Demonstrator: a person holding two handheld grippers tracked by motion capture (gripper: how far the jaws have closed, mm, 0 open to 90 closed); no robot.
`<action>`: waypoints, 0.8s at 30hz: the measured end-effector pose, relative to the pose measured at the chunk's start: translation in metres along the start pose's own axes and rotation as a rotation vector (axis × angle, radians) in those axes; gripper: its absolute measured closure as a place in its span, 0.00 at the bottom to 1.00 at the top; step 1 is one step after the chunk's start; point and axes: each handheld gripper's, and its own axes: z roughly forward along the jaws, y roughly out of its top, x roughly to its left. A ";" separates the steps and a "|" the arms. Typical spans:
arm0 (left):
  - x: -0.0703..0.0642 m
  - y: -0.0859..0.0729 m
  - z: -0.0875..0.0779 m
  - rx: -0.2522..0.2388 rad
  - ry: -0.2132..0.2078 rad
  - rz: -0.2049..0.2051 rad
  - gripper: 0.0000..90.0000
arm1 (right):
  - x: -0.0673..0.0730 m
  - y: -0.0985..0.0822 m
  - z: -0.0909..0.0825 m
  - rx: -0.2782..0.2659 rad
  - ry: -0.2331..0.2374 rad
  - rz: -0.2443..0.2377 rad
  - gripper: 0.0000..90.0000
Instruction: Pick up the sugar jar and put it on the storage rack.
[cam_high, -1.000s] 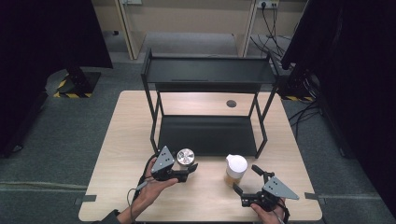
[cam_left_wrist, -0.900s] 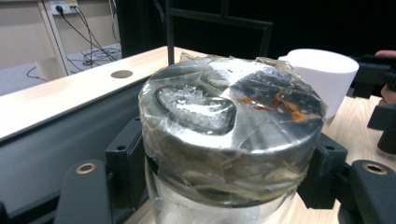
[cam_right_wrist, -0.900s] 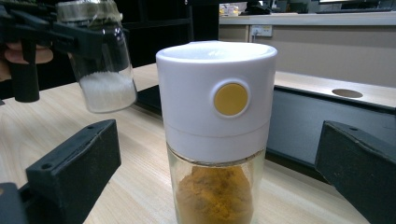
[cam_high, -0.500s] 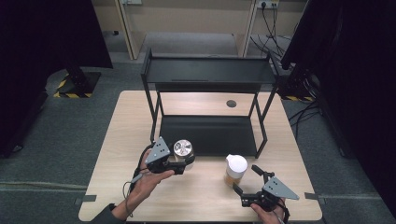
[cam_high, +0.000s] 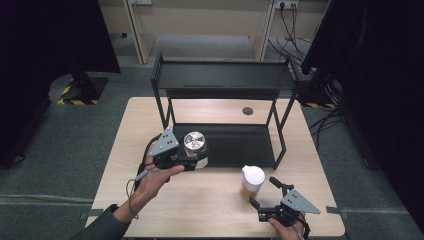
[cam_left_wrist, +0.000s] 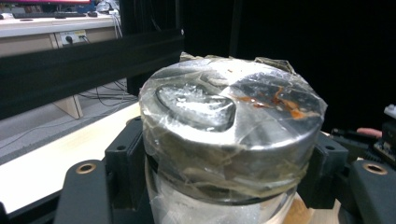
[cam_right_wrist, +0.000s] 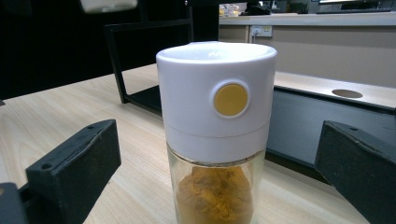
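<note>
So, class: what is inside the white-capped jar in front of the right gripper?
The white-capped jar holds orange-yellow powder behind its clear glass. The opaque cap hides whatever is higher up.

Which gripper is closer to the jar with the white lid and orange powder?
The right gripper. Its open jaws sit just on the person's side of the white-lidded jar, not touching it. The left gripper is farther off, to the left, shut on a metal-lidded jar.

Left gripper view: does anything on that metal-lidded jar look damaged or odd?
Yes. The jar's metal lid is wrapped in wrinkled clear film or tape, with orange-brown smears on top. The left gripper is clamped on the jar. Nothing looks spilled on the table.
</note>
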 end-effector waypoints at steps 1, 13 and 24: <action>0.000 0.004 0.000 -0.002 0.001 -0.001 0.34 | 0.000 0.000 0.000 0.001 0.000 0.002 0.01; 0.006 0.045 -0.005 -0.019 0.009 -0.006 0.34 | 0.000 0.000 0.000 0.000 -0.001 0.004 0.01; 0.011 0.074 -0.009 -0.032 0.022 -0.015 0.34 | 0.000 0.000 0.001 0.001 0.001 0.005 0.01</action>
